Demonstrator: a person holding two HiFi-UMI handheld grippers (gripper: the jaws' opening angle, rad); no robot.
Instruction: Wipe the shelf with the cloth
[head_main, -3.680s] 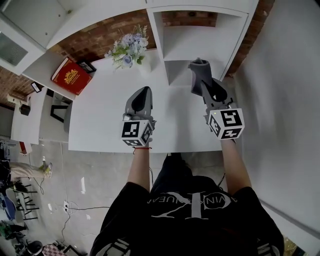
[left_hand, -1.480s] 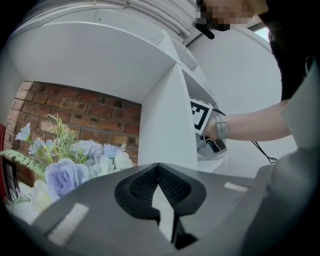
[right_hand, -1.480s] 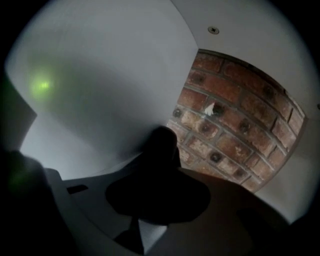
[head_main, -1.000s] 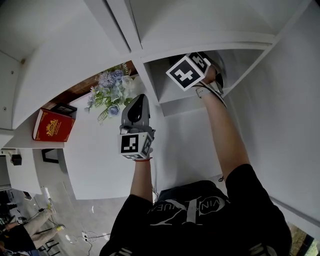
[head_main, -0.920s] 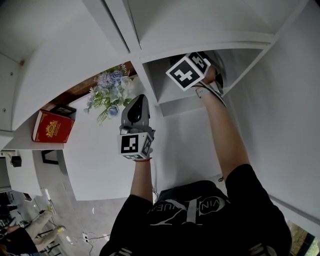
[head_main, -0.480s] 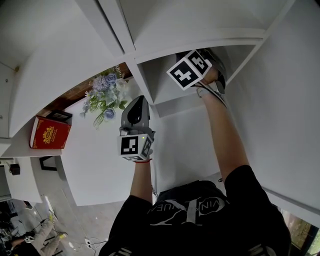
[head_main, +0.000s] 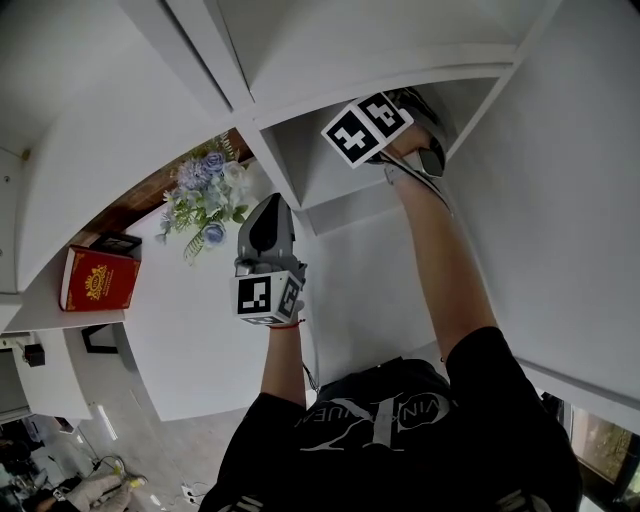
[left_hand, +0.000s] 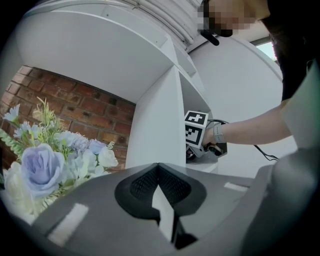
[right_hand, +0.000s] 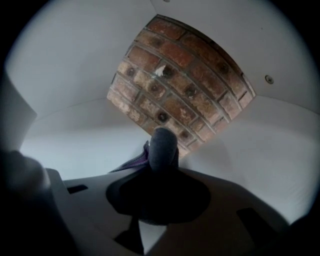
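The shelf is a white cubby unit; its upper right compartment (head_main: 325, 180) is open at the back onto red brick (right_hand: 185, 95). My right gripper (head_main: 418, 112) reaches into that compartment, marker cube (left_hand: 196, 131) toward me. It is shut on a dark grey cloth (right_hand: 162, 144), which bulges out of the jaws just above the compartment's white floor (right_hand: 75, 145); a purple edge trails to the left. My left gripper (head_main: 268, 208) hovers over the white table (head_main: 200, 340), left of the shelf's side wall (left_hand: 155, 125), shut and holding nothing.
A bunch of pale blue and white flowers (head_main: 205, 190) stands on the table close to the left gripper's tip (left_hand: 45, 160). A red book (head_main: 95, 278) and a small dark frame (head_main: 117, 243) lie farther left. White walls enclose the compartment on both sides and above.
The right gripper has risen from table height into the upper compartment with the cloth, and in the last second shifted slightly left inside it. The left gripper has barely moved.
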